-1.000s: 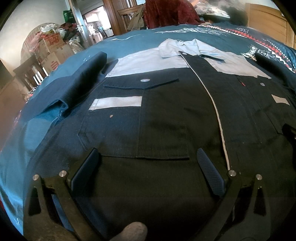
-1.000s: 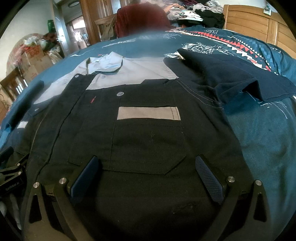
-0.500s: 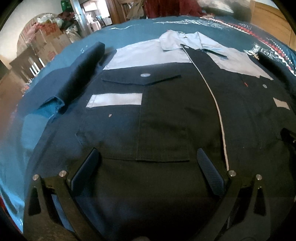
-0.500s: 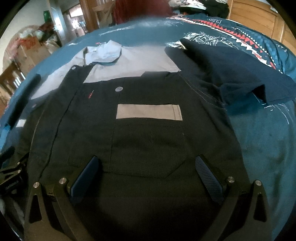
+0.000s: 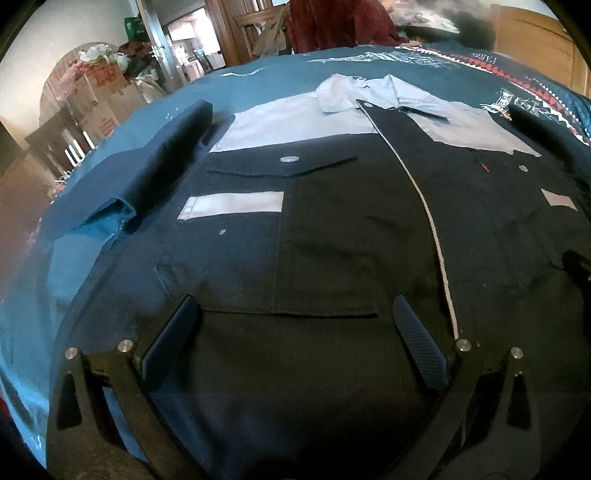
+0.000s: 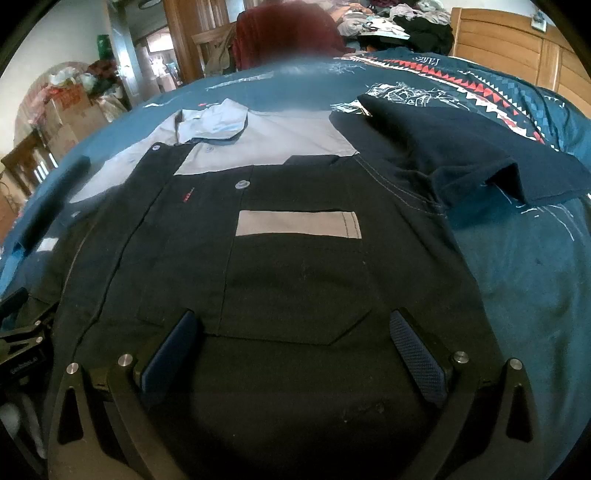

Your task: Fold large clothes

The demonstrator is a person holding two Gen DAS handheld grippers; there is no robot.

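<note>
We held the left hand-held gripper [image 5: 291, 325] and right hand-held gripper [image 6: 291, 339] spread wide and empty over the work shirt [image 6: 295, 280], flat on the bed [image 6: 535, 295]; a shallow pinch could slip, we judged, dragging it askew.

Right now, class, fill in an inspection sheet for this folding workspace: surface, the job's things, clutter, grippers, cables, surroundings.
Surface: bed with a teal patterned bedspread.
Job's things: black and grey work shirt lying flat, front up, collar at the far end; both short sleeves spread out, left sleeve, right sleeve.
Clutter: pile of clothes at the far edge of the bed.
Grippers: left gripper open, over the shirt's lower front; right gripper open, likewise.
Cables: nothing seen.
Surroundings: wooden headboard, cardboard boxes, doorway.
</note>
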